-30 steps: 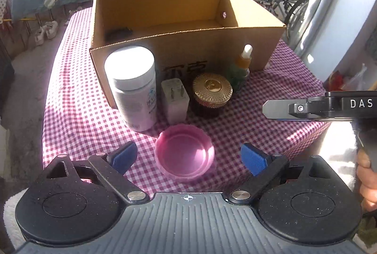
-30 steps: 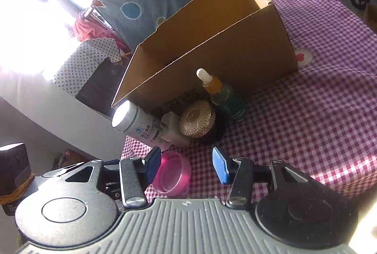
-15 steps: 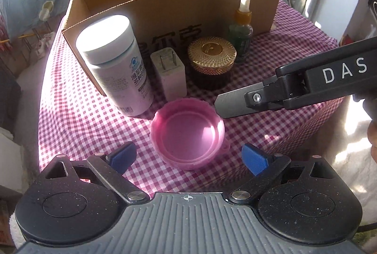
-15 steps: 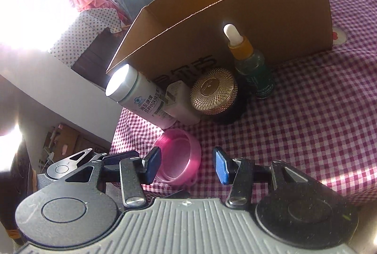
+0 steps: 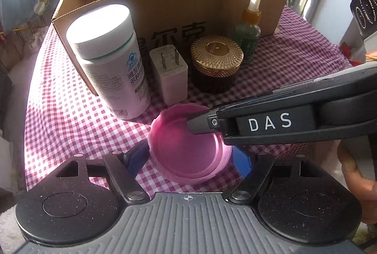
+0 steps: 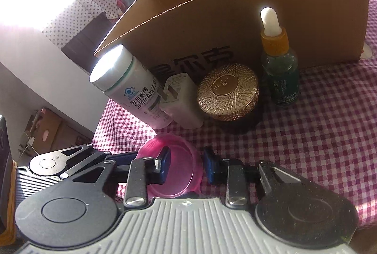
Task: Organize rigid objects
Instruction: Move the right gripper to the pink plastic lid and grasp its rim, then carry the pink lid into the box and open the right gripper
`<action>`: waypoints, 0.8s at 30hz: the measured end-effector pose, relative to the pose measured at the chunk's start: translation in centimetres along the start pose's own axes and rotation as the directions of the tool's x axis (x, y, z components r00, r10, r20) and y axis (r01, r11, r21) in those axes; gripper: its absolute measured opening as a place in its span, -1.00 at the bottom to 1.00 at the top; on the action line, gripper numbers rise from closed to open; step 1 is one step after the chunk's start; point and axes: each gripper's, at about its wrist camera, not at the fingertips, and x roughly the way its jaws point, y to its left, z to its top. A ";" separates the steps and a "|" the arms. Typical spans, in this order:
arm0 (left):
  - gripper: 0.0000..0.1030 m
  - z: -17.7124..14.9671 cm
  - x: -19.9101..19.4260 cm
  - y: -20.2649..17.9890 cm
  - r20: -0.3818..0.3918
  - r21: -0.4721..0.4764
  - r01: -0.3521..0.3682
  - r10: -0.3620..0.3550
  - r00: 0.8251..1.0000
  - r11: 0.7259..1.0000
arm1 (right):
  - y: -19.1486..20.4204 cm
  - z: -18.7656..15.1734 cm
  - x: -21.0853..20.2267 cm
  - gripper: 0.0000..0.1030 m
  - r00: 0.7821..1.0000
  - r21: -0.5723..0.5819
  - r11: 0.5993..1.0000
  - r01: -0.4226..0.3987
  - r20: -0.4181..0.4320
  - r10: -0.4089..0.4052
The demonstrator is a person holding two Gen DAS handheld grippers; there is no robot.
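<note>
The shallow round pink plastic lid point(image 5: 188, 147) is lying open side up on the red-and-white checked counter point(image 5: 70, 117), near its front edge. It is looking light, stiff and thin-walled, with a smooth rim that may slip, so the rim wall is the best place to take it.

The left gripper point(image 5: 189, 160) is closing its fingers around the whole lid, one blue pad at 9 o'clock and one at 3 o'clock of it; a pad is standing just beside the rim on each side and no pressing is seen. The right gripper point(image 6: 186, 165) is closing too, with the rim at about 1 o'clock standing between its fingers, one pad inside the lid and one outside; the pads are not yet seen pressing on the wall.

Behind the lid, at 12 o'clock, the white pill bottle point(image 5: 110, 60), the white plug adapter point(image 5: 169, 77), the gold-lidded dark jar point(image 5: 215, 63) and the green dropper bottle point(image 5: 249, 32) are standing in a row close to the brown cardboard box point(image 5: 165, 1). Room is free only upward, so the lid probably needs lifting high over the row and the box wall.
</note>
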 end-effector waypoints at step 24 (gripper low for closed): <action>0.46 1.3 -6.3 -2.2 0.171 0.032 -0.047 0.041 0.984 0.998 | 2.2 -0.1 -7.2 -0.58 0.986 -0.064 0.998 0.022 0.169 -0.010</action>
